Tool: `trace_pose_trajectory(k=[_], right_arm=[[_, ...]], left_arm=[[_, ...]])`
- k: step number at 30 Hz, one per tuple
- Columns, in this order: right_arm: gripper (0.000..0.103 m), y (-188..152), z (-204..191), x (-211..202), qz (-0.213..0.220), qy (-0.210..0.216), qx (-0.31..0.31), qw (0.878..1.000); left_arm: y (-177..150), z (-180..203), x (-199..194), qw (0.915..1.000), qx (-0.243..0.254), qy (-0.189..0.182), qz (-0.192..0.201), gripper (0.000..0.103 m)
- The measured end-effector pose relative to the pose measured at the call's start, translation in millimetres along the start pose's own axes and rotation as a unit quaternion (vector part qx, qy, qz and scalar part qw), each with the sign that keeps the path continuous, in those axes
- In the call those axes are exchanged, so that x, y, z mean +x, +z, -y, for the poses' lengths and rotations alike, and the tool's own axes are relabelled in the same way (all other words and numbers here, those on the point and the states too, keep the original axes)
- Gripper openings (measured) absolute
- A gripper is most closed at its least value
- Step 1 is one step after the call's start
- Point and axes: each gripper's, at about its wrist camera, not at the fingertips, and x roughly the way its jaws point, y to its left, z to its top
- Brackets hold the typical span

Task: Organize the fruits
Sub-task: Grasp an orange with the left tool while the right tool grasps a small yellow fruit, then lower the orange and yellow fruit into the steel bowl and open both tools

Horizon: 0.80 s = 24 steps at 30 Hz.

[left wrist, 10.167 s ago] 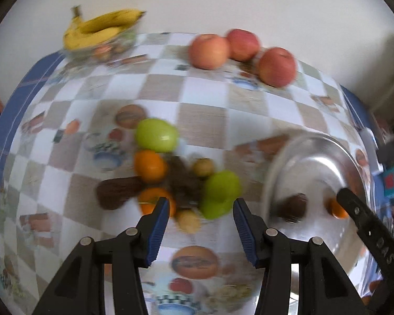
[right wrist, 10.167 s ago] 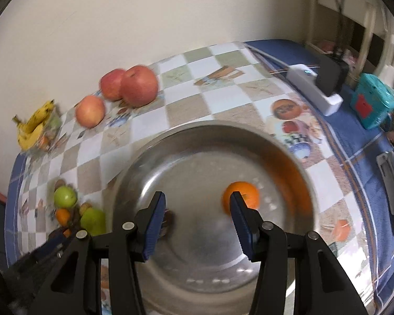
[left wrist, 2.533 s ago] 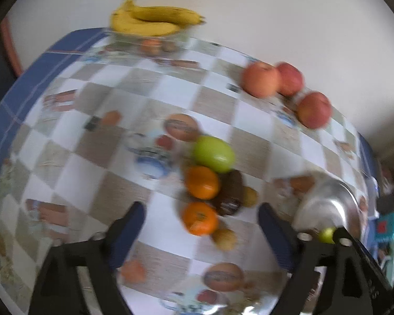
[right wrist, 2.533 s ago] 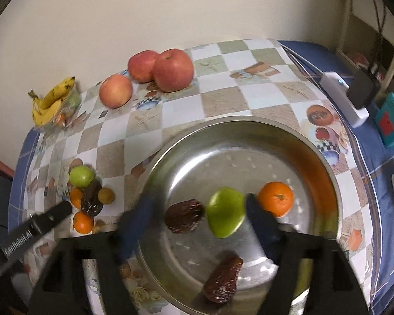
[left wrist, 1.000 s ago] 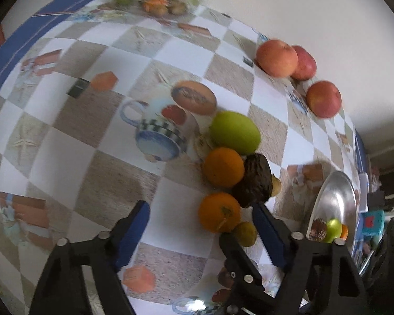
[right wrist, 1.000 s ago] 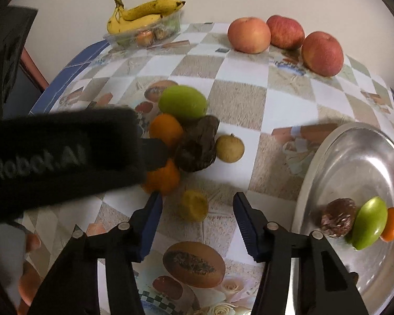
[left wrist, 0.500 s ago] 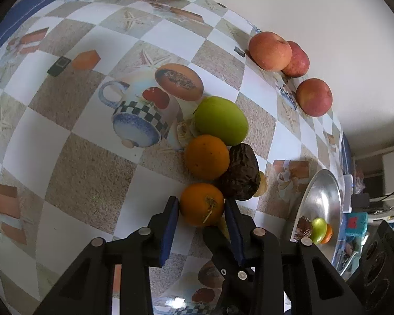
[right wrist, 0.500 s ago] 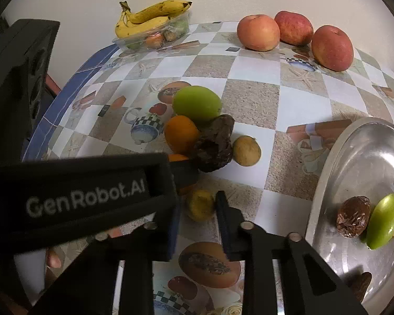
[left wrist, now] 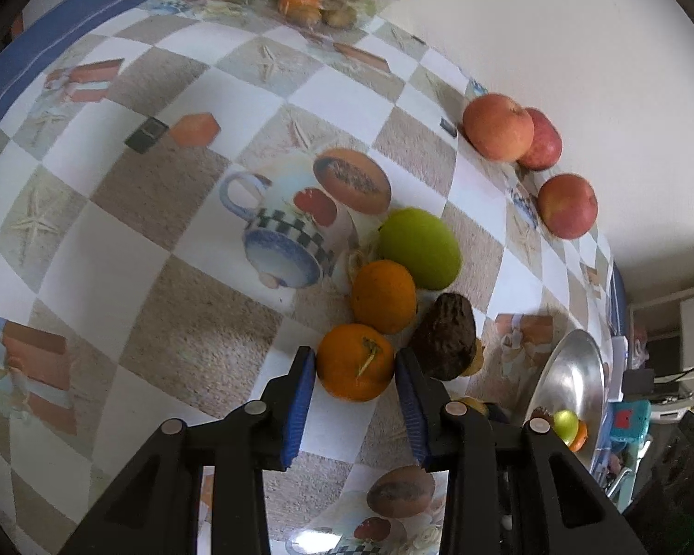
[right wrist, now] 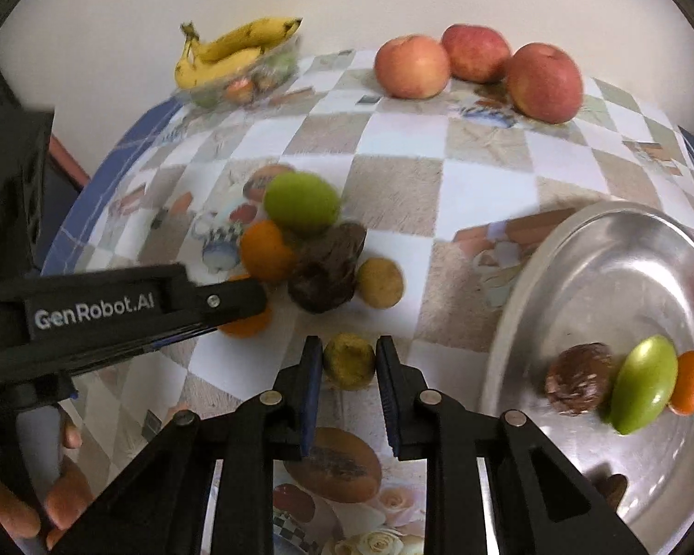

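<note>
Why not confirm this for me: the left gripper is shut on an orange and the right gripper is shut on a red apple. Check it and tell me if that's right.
Not quite. The left gripper is shut on the orange, but the right gripper is shut on a small yellow-green fruit, as the right wrist view shows. The three red apples sit untouched by the wall.

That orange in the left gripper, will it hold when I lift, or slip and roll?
The orange looks round and firm, so the left gripper probably holds it. Its pads meet it near its widest part. If dropped, it would likely roll across the flat tablecloth.
</note>
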Motion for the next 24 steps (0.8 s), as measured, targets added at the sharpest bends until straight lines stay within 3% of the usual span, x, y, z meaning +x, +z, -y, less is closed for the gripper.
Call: trace_pose_trajectory(k=[5, 10, 16, 24], right_arm=[[0.024, 9, 15, -24, 0.029, -0.006, 0.024, 0.999], [0.024, 12, 45, -43, 0.042, -0.044, 0.07, 0.996], [0.024, 6, 94, -70, 0.054, -0.103, 0.144, 0.983], [0.025, -8, 132, -92, 0.054, -0.126, 0.202, 0.97]], left_arm=[[2, 8, -15, 0.9996, 0.011, -0.006, 0.024, 0.038], [-2, 28, -24, 0.9986, 0.038, -0.019, 0.031, 0.038], [-17, 69, -20, 0.9948, 0.095, -0.028, 0.022, 0.038], [-62, 136, -7, 0.9771, 0.208, -0.044, -0.014, 0.038]])
